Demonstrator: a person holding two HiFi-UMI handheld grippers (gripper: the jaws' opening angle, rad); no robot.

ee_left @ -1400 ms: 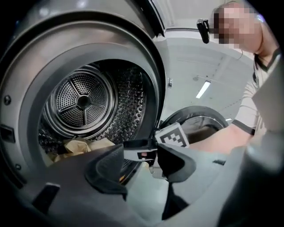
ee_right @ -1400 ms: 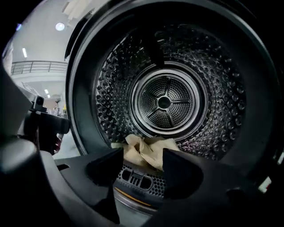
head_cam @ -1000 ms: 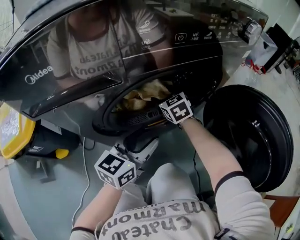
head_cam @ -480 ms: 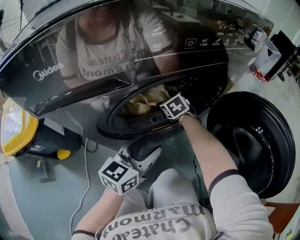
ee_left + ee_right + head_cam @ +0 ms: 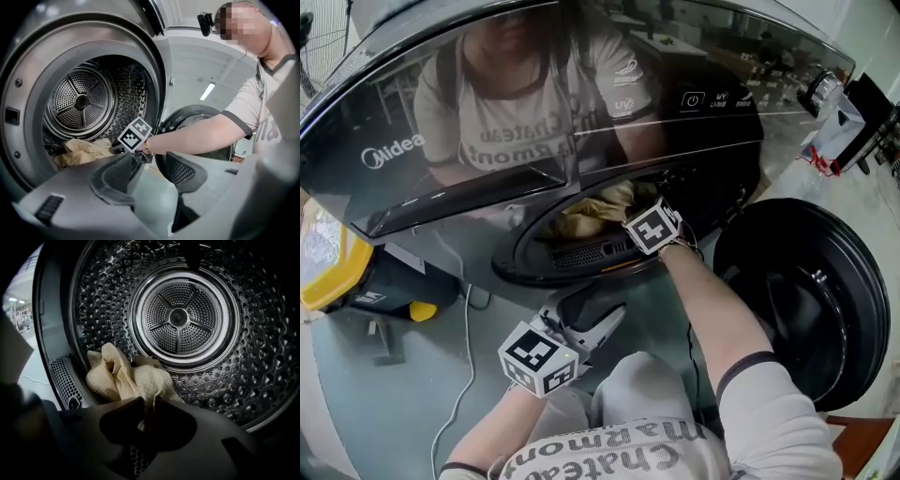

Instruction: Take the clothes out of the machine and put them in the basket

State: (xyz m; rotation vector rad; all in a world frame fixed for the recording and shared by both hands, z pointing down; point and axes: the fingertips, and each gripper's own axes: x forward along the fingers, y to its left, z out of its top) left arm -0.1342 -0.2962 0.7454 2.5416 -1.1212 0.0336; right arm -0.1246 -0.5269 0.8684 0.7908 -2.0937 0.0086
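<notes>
A crumpled cream cloth (image 5: 131, 376) lies at the front of the steel drum (image 5: 178, 317), low and to the left. My right gripper (image 5: 146, 416) reaches into the drum mouth. Its jaws are closing, and a fold of the cloth is pinched between the dark pads. From the head view, its marker cube (image 5: 654, 227) sits at the opening beside the cloth (image 5: 595, 208). My left gripper (image 5: 150, 164) hangs outside the machine, open, with nothing between its pads. It faces the drum, where the cloth (image 5: 82, 151) and the right gripper's cube (image 5: 135, 134) show.
The round black door (image 5: 802, 281) stands swung open at the right. A yellow container (image 5: 323, 258) sits on the floor at the left, beside a white cable (image 5: 467, 337). The glossy machine top (image 5: 534, 122) overhangs the opening. My knee (image 5: 633, 384) is close below.
The right gripper's cube has moved a little deeper into the door opening, toward the cloth. The left gripper has stayed about where it was, below the opening.
</notes>
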